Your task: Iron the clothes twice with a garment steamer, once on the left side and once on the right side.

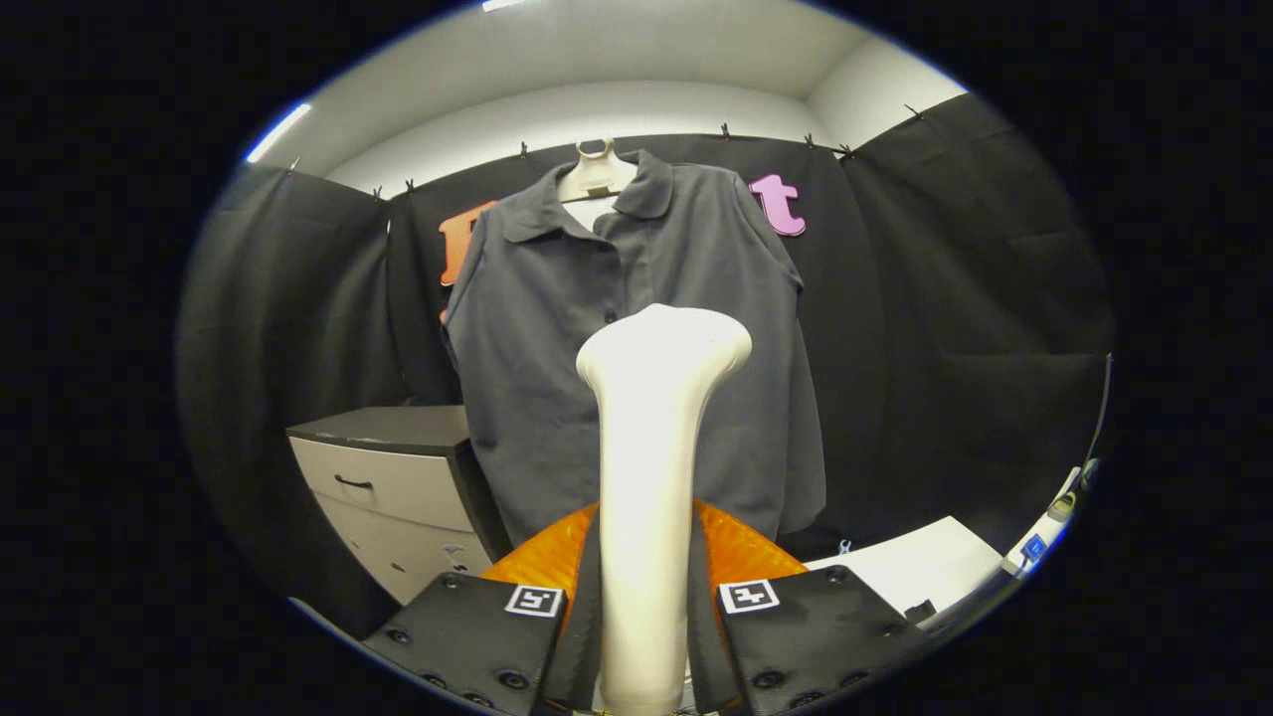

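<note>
The shirt (636,378) hangs front-on from a pale hanger (595,171) against the dark cloth wall, its collar spread and its button placket running down the middle; the fabric looks a soft, matte grey with only faint creases. Off to one side sits a drawer cabinet (398,487), boxy with a dark top and pale fronts, and on the other side a white tabletop (920,567). Rising from the gripper (644,597) is the garment steamer (651,467), smooth cream plastic, a slim neck flaring to a broad rounded head, standing short of the shirt, over its lower front. Both fingers clamp that neck. To my eye the pass should begin high on one panel, head square and close to the cloth, then draw slowly straight down, keeping clear of the placket.
</note>
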Demonstrator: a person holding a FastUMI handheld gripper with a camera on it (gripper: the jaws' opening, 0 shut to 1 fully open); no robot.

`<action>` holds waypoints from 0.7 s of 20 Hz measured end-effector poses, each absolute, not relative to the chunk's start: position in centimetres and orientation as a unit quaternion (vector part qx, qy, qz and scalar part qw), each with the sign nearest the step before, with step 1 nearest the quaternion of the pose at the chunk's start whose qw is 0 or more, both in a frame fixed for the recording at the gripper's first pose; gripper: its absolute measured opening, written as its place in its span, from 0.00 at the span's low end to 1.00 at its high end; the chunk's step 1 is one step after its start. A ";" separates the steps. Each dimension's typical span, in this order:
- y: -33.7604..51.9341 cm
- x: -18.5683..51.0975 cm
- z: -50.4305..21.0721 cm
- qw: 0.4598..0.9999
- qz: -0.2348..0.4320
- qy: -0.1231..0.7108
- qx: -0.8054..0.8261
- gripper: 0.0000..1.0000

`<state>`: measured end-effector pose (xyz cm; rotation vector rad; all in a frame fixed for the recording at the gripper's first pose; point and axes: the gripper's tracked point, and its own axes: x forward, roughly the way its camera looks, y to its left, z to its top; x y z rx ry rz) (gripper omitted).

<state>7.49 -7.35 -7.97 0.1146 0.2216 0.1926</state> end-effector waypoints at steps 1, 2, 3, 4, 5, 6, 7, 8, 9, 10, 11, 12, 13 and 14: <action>-6.8 7.1 -7.0 0.987 0.102 0.105 0.061 0.43; -6.5 6.6 -6.2 0.987 0.108 0.100 0.063 0.43; -6.1 6.2 -5.3 0.987 0.114 0.092 0.065 0.43; -5.7 5.7 -4.4 0.987 0.120 0.085 0.065 0.43; -5.3 5.3 -3.7 0.987 0.125 0.080 0.065 0.43; -5.1 4.8 -3.1 0.987 0.129 0.074 0.066 0.43; -4.7 4.5 -2.6 0.986 0.133 0.070 0.067 0.43; -4.4 4.2 -2.1 0.986 0.137 0.066 0.068 0.43; -4.2 3.9 -1.7 0.986 0.140 0.062 0.067 0.43; -4.0 3.6 -1.4 0.986 0.143 0.059 0.066 0.43; -3.8 3.3 -1.0 0.986 0.146 0.055 0.065 0.43; -3.7 2.9 -0.6 0.985 0.150 0.052 0.064 0.43; -3.5 2.6 -0.2 0.985 0.152 0.048 0.062 0.43; -3.4 2.3 0.3 0.985 0.155 0.043 0.062 0.43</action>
